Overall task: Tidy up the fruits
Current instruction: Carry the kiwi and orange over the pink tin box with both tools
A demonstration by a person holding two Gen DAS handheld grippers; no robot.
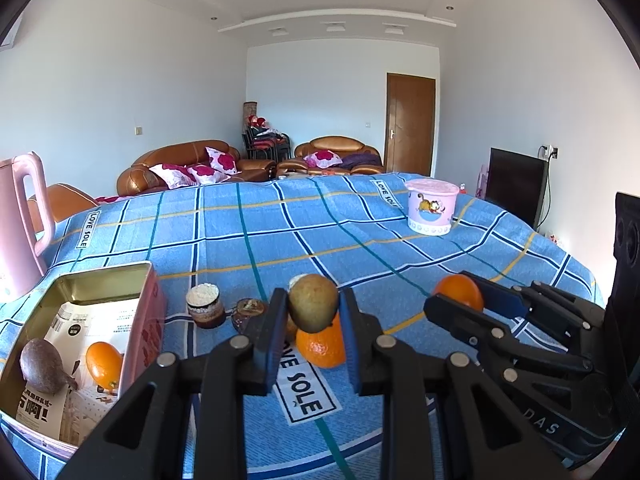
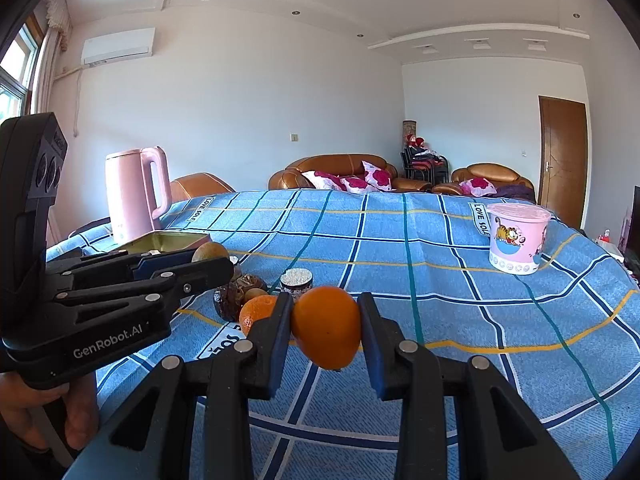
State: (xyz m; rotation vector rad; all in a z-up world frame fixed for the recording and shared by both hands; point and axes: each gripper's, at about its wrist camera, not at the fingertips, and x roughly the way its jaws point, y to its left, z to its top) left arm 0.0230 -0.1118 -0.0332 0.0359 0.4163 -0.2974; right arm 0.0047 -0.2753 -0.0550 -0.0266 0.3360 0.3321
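Left wrist view: left gripper (image 1: 313,312) fingers clamp a kiwi (image 1: 313,307) mid-air above the bench, right gripper (image 2: 325,322) likewise pinches an orange (image 2: 326,326) across its middle — both light, round, slip-prone, kiwi bruises easily.

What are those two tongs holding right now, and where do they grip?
The left tongs pinch a kiwi by its sides; the right tongs pinch an orange by its sides. Both fruits are lifted off the cloth.

Right gripper (image 2: 325,322) clamped on orange (image 2: 326,326), lifted above blue checked cloth (image 2: 440,280). Left gripper (image 2: 224,266) at 9 o'clock holds kiwi (image 2: 210,251). Second orange (image 2: 258,312) on cloth at 10 o'clock; pink tub (image 2: 516,238) at 2 o'clock.
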